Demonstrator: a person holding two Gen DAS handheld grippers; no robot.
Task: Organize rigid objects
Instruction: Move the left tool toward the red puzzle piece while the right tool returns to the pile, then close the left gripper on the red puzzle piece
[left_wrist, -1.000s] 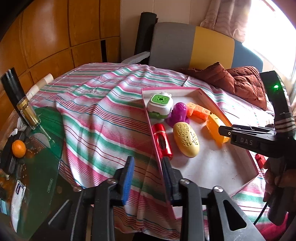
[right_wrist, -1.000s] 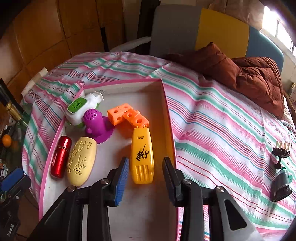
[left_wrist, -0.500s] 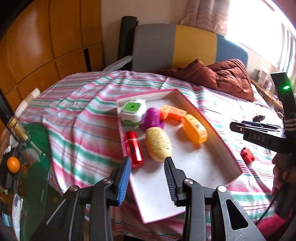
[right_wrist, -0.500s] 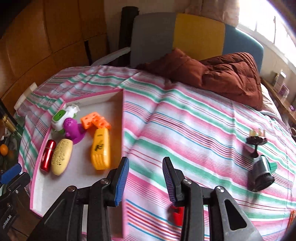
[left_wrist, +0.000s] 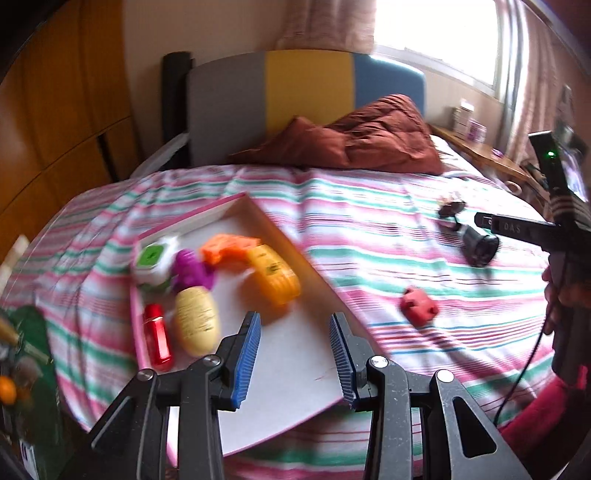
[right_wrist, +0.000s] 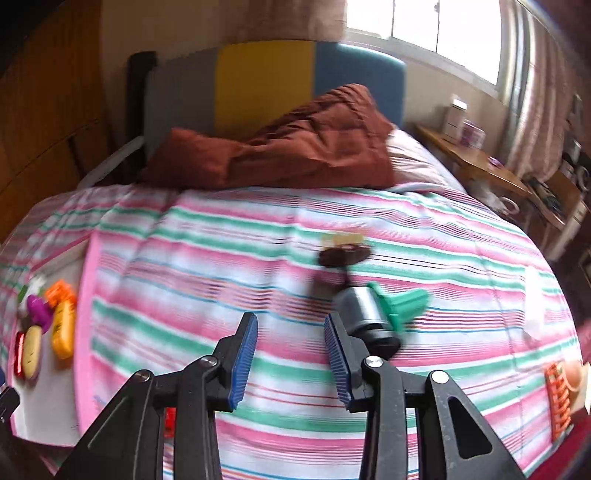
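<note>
Left wrist view: left gripper (left_wrist: 294, 353) hung with jaws apart, empty, over the pink tray (left_wrist: 291, 356) holding the toys; red block (left_wrist: 419, 306) lay right on the striped bedspread (left_wrist: 369, 229). Right gripper (right_wrist: 290, 354) likewise parted, empty; grey-green cylinder (right_wrist: 373, 319) just beyond, right.

The left gripper (left_wrist: 294, 353) and right gripper (right_wrist: 290, 356) match: black angular frames, silver screws, ribbed blue finger pads (left_wrist: 246, 360). Seen side-on from the left wrist view, the right one bears white "DAS" lettering, a green light, a black cable, and a bare-skinned hand (left_wrist: 561, 295) beside a red sleeve (left_wrist: 543, 417).
</note>
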